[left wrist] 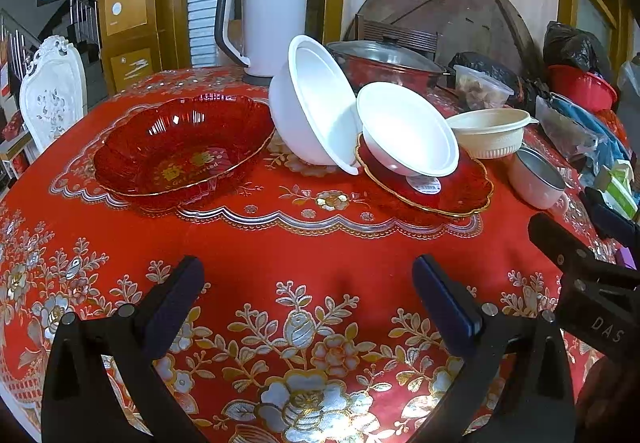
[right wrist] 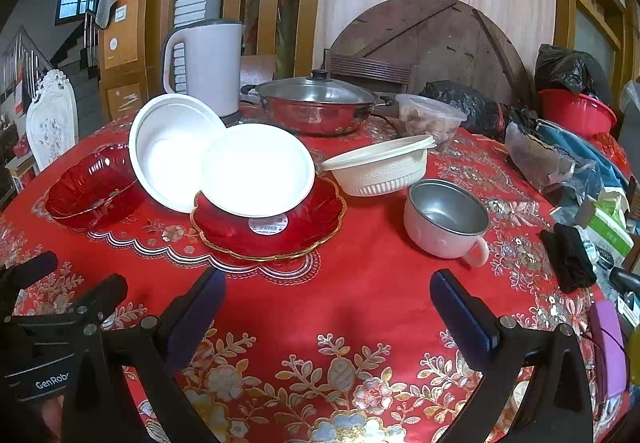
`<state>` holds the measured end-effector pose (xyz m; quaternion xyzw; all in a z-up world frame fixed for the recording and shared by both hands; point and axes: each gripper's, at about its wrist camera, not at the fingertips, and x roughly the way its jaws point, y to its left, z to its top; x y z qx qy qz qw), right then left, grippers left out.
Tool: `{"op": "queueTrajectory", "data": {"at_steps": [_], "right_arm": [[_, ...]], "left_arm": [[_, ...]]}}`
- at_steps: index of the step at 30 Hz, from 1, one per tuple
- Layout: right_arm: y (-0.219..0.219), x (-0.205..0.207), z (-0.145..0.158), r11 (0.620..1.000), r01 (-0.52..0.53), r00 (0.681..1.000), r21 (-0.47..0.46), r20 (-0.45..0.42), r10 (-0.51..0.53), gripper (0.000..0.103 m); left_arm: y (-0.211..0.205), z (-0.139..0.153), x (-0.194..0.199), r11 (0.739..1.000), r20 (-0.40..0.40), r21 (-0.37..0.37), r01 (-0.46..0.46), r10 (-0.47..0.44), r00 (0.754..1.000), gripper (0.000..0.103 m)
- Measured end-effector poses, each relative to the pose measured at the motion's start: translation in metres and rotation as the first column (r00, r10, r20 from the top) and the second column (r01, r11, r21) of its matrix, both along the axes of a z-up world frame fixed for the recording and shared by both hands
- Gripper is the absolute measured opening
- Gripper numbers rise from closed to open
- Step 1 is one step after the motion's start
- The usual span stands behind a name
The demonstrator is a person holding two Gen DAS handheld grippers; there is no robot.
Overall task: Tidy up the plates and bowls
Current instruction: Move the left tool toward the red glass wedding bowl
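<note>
1. Two grippers over the near edge of the red floral tablecloth [left wrist: 312, 243] — left gripper [left wrist: 308, 299] with fingers spread wide and nothing between them; right gripper [right wrist: 328, 307] likewise wide and empty. Neither touches any dish.
2. Right gripper also shows at the right border of the left wrist view, just beside the left one.
3. Pink mug [right wrist: 446, 219] with metal interior, upright, ahead and slightly right of the right gripper; nearest dish to it, handle toward the camera.
4. Small red plate [right wrist: 276, 235], gold-rimmed, ahead of both grippers, well apart from the fingers. Barcode sticker visible on it.
5. Small white bowl [right wrist: 256, 169] rests tilted on that plate, opening toward the camera.
6. Large white bowl [left wrist: 312, 103] stands almost on its side, leaning at the small bowl's left — rims touching or nearly so; cannot tell which.
7. Large red bowl [left wrist: 180, 147], scalloped, gold lettering inside, sits upright to the left, ahead of the left gripper's left finger.
8. Cream lidded container [right wrist: 380, 171] behind the mug, right of the plate.
9. Farther back: white kettle [left wrist: 264, 23] and lidded steel pot [right wrist: 316, 107].
</note>
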<state>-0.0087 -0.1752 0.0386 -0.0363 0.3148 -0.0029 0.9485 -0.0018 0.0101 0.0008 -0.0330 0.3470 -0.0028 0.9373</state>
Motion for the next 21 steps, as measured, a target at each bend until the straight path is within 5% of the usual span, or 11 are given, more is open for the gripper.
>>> {"op": "queueTrajectory", "data": {"at_steps": [21], "right_arm": [[-0.0021, -0.0001, -0.0004, 1.000, -0.002, 1.000, 0.017, -0.011, 0.002, 0.103]], "left_arm": [[-0.0011, -0.0028, -0.0020, 1.000, 0.032, -0.002, 0.001, -0.001, 0.999, 0.103]]}}
